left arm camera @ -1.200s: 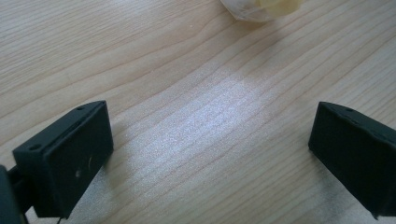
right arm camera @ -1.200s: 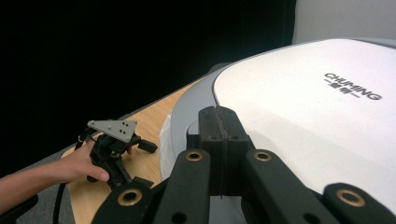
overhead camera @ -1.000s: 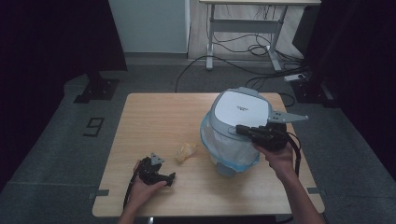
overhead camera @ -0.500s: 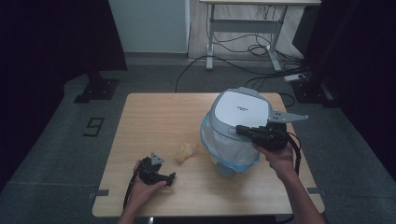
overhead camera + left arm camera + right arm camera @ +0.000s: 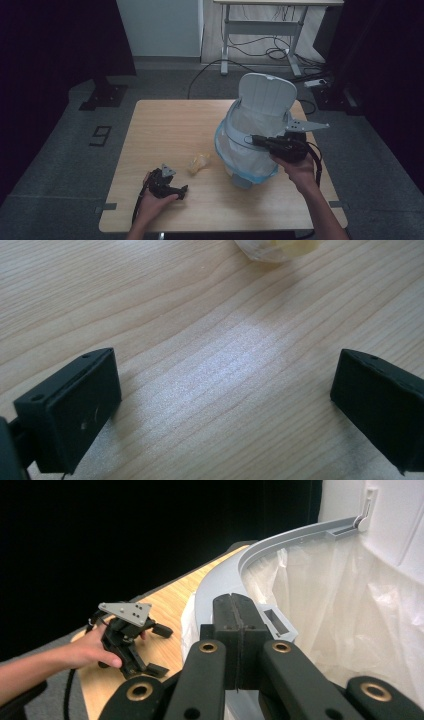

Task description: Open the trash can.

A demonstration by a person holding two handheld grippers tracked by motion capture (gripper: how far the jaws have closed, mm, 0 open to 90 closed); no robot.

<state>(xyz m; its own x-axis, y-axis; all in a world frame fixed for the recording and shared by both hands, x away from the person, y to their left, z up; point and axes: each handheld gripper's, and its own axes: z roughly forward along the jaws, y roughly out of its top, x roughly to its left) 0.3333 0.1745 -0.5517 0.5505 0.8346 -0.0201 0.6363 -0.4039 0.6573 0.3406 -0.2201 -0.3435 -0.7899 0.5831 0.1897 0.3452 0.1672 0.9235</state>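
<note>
A pale grey bin (image 5: 247,167) with a white liner stands on the right half of the wooden table (image 5: 165,130). Its lid (image 5: 265,95) stands raised at the back. My right gripper (image 5: 254,139) is shut, its tips at the bin's front rim. In the right gripper view the shut right gripper (image 5: 234,602) rests against the rim (image 5: 220,580) by a small latch, with the liner (image 5: 325,605) beyond. A crumpled yellowish wrapper (image 5: 198,163) lies left of the bin. My left gripper (image 5: 181,191) sits open on the table just short of the wrapper (image 5: 275,247), its jaws wide over bare wood.
Behind the table stands a white desk frame (image 5: 225,45) with cables (image 5: 270,50) on the floor. Dark curtains hang at both sides. The table's front edge is close to the left hand (image 5: 150,200).
The bin's lid has swung up from closed to standing open. Both grippers have stayed about where they were.
</note>
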